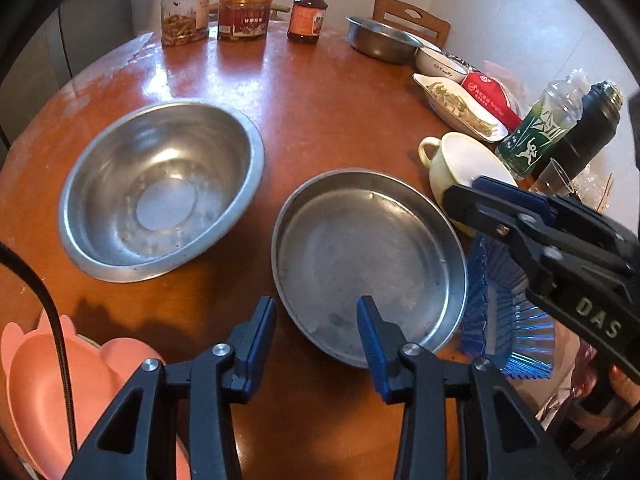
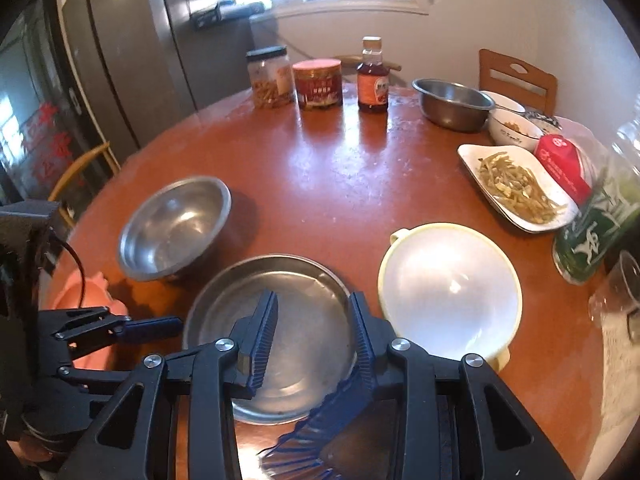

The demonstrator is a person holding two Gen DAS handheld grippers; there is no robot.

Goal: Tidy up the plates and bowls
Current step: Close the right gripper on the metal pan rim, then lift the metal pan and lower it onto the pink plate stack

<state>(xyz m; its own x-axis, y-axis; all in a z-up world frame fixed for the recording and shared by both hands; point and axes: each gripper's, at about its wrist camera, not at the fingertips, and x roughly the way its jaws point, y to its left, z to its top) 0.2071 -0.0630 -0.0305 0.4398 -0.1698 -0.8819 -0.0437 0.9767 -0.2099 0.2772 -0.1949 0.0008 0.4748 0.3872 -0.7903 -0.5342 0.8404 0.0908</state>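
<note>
A shallow steel plate [image 1: 360, 264] lies on the round brown table [image 1: 304, 120]; it also shows in the right wrist view [image 2: 304, 320]. A deep steel bowl [image 1: 160, 184] stands to its left [image 2: 172, 228]. A cream bowl with a handle [image 2: 448, 292] sits right of the plate [image 1: 460, 160]. A pink dish [image 1: 52, 380] lies at the near left edge [image 2: 88, 304]. My left gripper [image 1: 316, 320] is open and empty over the plate's near rim. My right gripper [image 2: 314, 312] is open and empty above the plate; it shows from the side in the left wrist view [image 1: 472, 196].
A blue ribbed plastic dish [image 1: 508, 320] lies under the plate's right edge [image 2: 320, 432]. At the far side stand jars [image 1: 186, 12], a bottle [image 1: 308, 8] and a small steel bowl [image 1: 380, 38]. On the right are a white dish of food [image 2: 516, 188], a red packet [image 2: 564, 168], a green bottle [image 2: 600, 224].
</note>
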